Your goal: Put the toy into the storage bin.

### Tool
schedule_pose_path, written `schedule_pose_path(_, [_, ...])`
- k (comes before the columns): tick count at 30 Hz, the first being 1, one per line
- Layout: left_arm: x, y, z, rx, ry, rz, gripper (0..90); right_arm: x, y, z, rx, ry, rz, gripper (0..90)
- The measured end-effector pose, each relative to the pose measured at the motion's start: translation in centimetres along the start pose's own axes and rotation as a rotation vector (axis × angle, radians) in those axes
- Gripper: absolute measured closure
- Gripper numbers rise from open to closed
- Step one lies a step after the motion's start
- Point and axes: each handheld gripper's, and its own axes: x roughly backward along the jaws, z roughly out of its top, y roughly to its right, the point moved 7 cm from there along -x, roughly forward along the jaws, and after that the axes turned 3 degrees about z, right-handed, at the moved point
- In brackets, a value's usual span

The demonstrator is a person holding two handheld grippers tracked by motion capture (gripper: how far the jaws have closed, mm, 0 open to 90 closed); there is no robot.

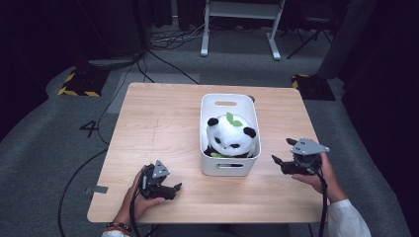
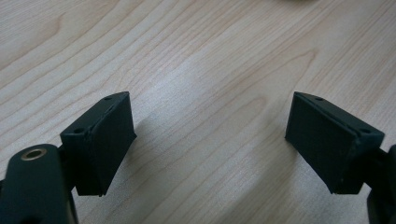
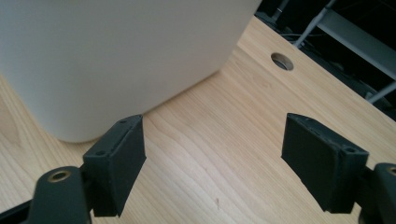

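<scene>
Work in hand: a plush panda (image 1: pixel 230 137) is seated in a white bin (image 1: pixel 228 169) at the middle of the wooden surface (image 1: pixel 158 133); both grippers flank the bin, so the panda is judged to be the thing handled.
Panda: it is set upright inside the bin, head above the rim, a green leaf on top; being soft and wide, it is likely to call for a broad grasp.
Left gripper (image 1: pixel 174 188): it is held low over the surface near the front edge, left of the bin and well apart from it; its fingers (image 2: pixel 106 140) are spread wide with nothing but bare wood between them.
Right gripper (image 1: pixel 281 150): it is held just beside the bin's right wall, pointed toward it; its fingers (image 3: pixel 119 161) are spread wide and empty, the white wall (image 3: pixel 116 56) close ahead but untouched.
Likely reason: the bin is reached from both sides, perhaps so it can be steadied while the panda is lifted; this is a judgement only.
Hidden: the panda's lower body is covered by the bin walls.
Cut off: the bin's top is cropped in the right gripper view, and a cable hole (image 3: pixel 282 61) is seen beyond it.
Hard to make out: the dark floor clutter behind the surface.
</scene>
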Motion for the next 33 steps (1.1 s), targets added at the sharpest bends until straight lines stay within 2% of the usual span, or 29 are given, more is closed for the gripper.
schedule_pose_path(13, [0.0, 0.0, 0.0, 0.0, 0.0, 0.0, 15.6, -0.5, -0.2, -3.1, -0.015, -0.056, 0.007, 21.5])
schedule_pose_path(26, [0.0, 0.0, 0.0, 0.0, 0.0, 0.0, 15.6, -0.6, -0.4, -5.6, -0.054, -0.075, 0.021, 21.6])
schedule_pose_path(33, [0.0, 0.0, 0.0, 0.0, 0.0, 0.001, 15.4, -0.4, -0.7, -7.2, -0.057, -0.104, 0.031, 21.7])
